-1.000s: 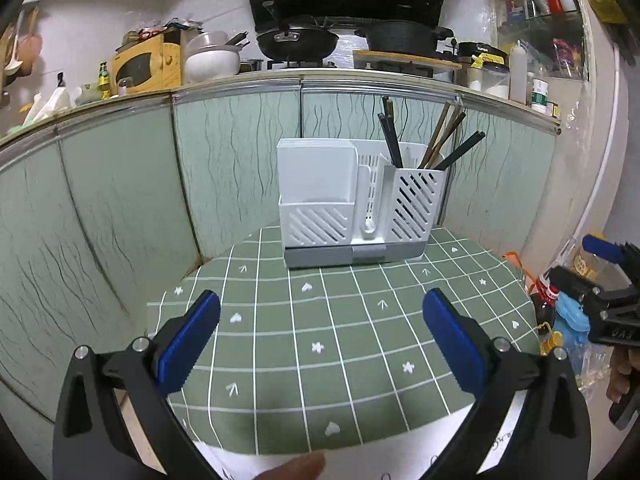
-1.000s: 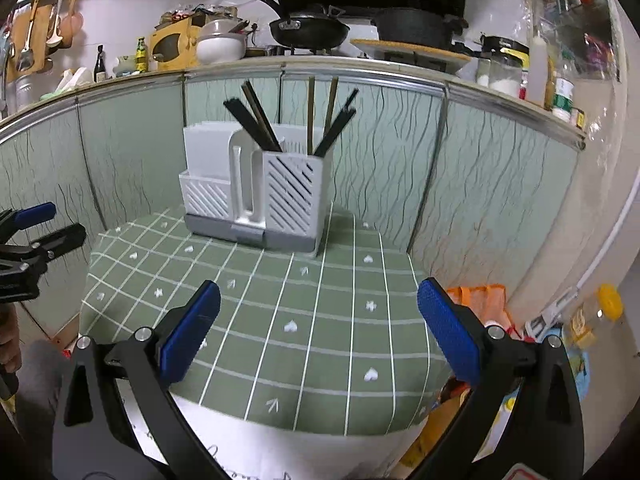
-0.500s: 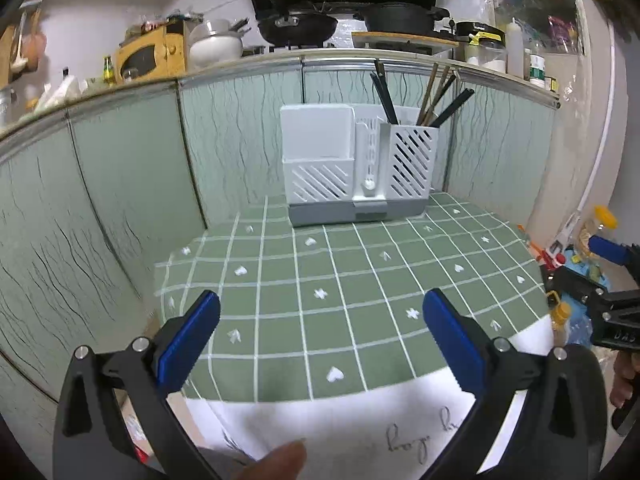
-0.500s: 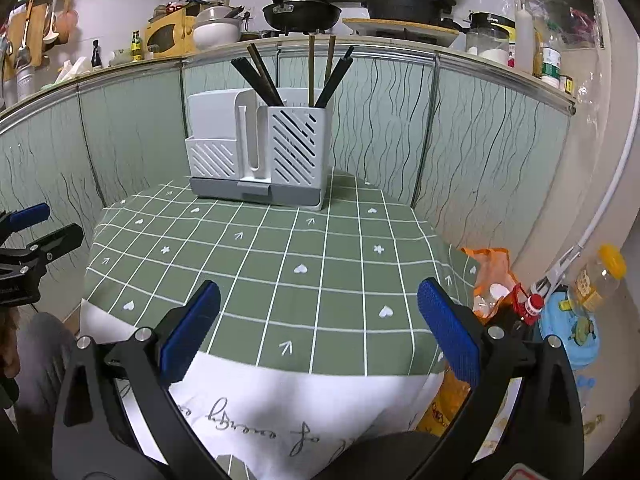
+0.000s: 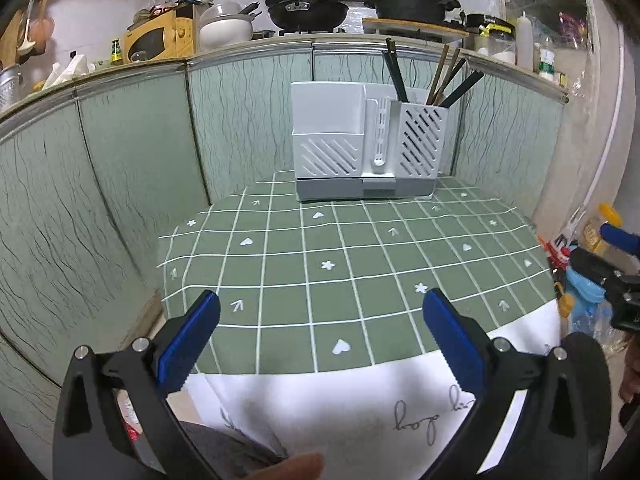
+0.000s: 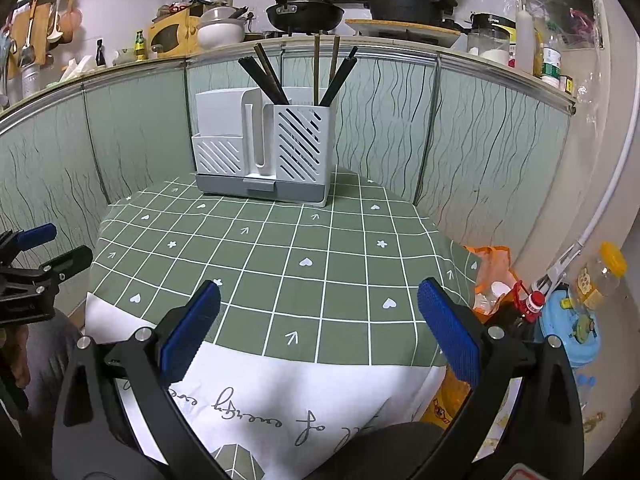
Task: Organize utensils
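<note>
A white slotted utensil holder (image 5: 366, 146) stands at the far edge of a green checked tablecloth (image 5: 352, 264); it also shows in the right wrist view (image 6: 264, 148). Several dark and wooden chopsticks (image 5: 436, 76) stand in its right compartment, seen too in the right wrist view (image 6: 316, 76). My left gripper (image 5: 320, 320) is open and empty, held over the table's near edge. My right gripper (image 6: 318, 312) is open and empty, also near the front edge. Each gripper shows at the side of the other's view.
Pale green panelled walls (image 5: 120, 152) surround the table on the back and sides. A counter above holds pans (image 5: 306, 10), bowls and bottles. Bottles and an orange bag (image 6: 494, 276) sit on the floor at the right. White cloth (image 6: 280, 400) hangs over the front edge.
Both grippers have pulled back from the holder and away from the table; the table's front edge and the white cloth now show. Both stay open and empty.
</note>
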Tool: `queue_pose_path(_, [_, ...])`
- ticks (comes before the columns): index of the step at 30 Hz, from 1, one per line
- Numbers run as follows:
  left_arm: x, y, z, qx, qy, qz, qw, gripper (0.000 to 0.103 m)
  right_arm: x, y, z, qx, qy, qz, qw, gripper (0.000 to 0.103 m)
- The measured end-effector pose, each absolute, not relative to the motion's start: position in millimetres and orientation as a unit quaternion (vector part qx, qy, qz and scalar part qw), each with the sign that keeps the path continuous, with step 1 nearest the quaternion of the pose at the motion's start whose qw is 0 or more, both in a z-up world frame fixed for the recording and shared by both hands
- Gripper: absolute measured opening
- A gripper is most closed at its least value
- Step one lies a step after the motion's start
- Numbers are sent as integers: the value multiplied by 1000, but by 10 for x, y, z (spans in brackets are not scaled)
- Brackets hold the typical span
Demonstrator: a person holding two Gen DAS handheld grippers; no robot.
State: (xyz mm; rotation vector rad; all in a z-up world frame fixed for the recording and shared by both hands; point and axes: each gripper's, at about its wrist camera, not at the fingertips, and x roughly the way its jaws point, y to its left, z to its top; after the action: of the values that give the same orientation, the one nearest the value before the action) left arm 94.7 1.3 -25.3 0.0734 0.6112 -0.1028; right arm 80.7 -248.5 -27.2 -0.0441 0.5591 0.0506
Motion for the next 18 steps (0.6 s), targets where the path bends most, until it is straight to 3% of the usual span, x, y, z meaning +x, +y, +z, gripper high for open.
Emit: queue_pose_path(18, [881,-4,-134,38,285,-53,956,99,773,-2463,-217,-24,270,17,963,95])
